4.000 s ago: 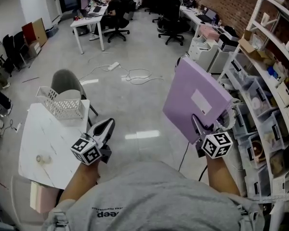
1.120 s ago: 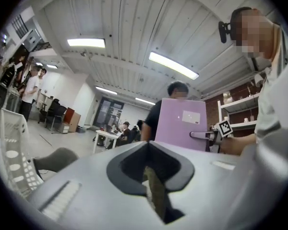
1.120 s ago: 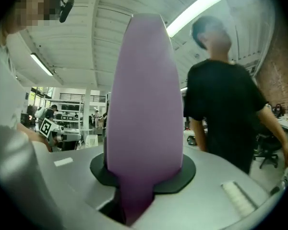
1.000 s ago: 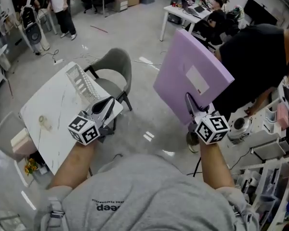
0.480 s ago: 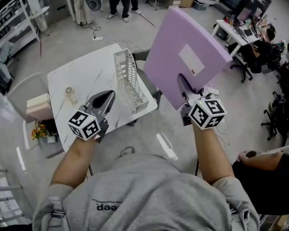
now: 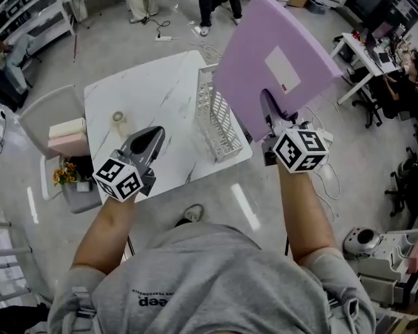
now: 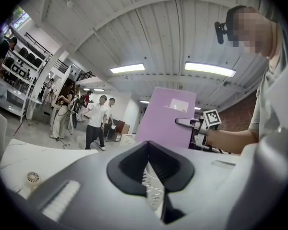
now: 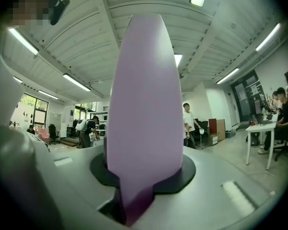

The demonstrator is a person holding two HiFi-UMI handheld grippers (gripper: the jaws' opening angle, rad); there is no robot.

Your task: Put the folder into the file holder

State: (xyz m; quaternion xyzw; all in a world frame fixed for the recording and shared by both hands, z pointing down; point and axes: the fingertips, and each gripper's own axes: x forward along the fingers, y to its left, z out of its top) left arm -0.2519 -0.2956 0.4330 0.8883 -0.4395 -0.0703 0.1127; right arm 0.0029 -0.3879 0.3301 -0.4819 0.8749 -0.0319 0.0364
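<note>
Right claw [image 6: 270, 113] is clamped on the lilac folder [image 6: 251, 75] near its bottom edge. The right gripper view shows the folder [image 8: 144, 104] seated deep between the jaws and rising straight out of the claw [image 8: 134, 181]. The low grip leaves nearly the whole sheet free above the claw, prob. so a free edge can go into a slot first without the jaws fouling the wire.

In the head view the folder fills the upper right of the frame, upright but leaning, its white label toward the camera. It's in the air and touches nothing but the claw.

The white wire file holder [image 6: 212, 110] sits centre frame, on the marble worktop [image 6: 153, 96] by its right-hand edge, its open side up. The folder's lower left edge overlaps the holder's right side in the pic. It seems to be above and nearer the camera, not inside, but depth is hard to judge from this angle.

Left claw [image 6: 150, 142], lower left of frame, hangs over the worktop's near edge. Its jaws [image 7: 147, 163] are together w/ nothing in them. Through the sliver below the tips you see holder mesh only. Likely kept free to steady the holder if needed.

Task not yet done: the folder is in hand, not in the holder.
</note>
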